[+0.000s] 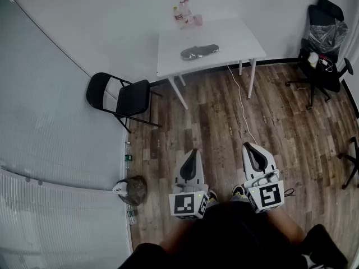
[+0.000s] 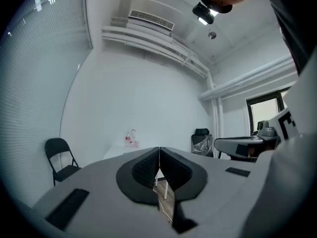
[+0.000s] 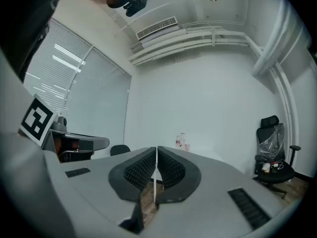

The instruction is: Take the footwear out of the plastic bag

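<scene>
Head view: the footwear lies on the table, upper centre; the left gripper and right gripper are at lower centre, well apart from it. Left gripper view: jaws clenched, empty. Right gripper view: jaws clenched, empty.

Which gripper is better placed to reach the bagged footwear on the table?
Left, slightly. The left gripper lines up almost straight with the bagged footwear on the table; the right gripper sits further to the side. Both are shut, empty and far from the table.
</scene>
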### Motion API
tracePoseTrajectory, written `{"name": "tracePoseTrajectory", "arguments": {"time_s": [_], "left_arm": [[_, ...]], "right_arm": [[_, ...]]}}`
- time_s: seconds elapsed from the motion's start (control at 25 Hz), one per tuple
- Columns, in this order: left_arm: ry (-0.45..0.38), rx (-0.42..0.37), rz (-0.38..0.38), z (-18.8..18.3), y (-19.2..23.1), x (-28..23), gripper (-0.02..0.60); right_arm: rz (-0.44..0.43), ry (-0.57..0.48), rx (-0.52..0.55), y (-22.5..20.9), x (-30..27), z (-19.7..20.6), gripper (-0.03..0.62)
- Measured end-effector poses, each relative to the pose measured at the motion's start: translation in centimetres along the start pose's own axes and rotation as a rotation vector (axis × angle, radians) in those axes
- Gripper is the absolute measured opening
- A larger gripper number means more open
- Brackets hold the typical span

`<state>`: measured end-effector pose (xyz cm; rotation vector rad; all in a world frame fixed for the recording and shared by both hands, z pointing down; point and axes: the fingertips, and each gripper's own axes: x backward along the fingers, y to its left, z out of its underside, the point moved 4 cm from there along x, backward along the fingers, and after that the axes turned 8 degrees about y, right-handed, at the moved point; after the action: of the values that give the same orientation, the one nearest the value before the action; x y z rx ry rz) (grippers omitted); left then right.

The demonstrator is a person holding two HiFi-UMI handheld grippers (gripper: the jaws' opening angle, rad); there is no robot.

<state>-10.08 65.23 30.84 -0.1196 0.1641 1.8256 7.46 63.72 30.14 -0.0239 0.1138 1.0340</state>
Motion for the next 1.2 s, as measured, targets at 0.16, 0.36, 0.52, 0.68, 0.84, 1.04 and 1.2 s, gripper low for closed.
{"name": "tracePoseTrajectory", "arguments": {"time_s": [0.16,0.36,0.52,0.68,0.84,1.04,1.2], "left_arm": [[-0.006,0.004,-0.003,-0.4,-0.7,-0.4,0.023],[-0.013,0.000,-0.017,-0.8,-1.5,-1.0,0.023],[-0.012,-0.002,-0.026,-0.4,-2.6,-1.4,0.023],[-0.011,-0.016,-0.050,0.2,-3.4,-1.6,0.023],[0.001,-0.018,-0.089,0.8,-3.6,-1.3,0.023],[0.007,-0.018,-0.106,1.4,-3.9,-1.6,0.023],[-0.007,-0.022,-0.103,1.3,-3.6,-2.5,0.023]], "right_arm": [[-0.010,0.005,-0.022,-0.7,0.3,0.3,0.025],[-0.008,-0.007,-0.022,-2.3,0.8,0.3,0.025],[0.004,-0.017,-0.047,-4.6,1.3,0.5,0.026],[-0.041,-0.035,-0.078,-6.7,1.7,1.1,0.026],[-0.092,-0.047,-0.080,-7.7,1.7,1.3,0.021],[-0.126,-0.053,-0.130,-8.6,1.5,2.0,0.020],[-0.131,-0.042,-0.133,-9.1,0.6,2.7,0.020]]}}
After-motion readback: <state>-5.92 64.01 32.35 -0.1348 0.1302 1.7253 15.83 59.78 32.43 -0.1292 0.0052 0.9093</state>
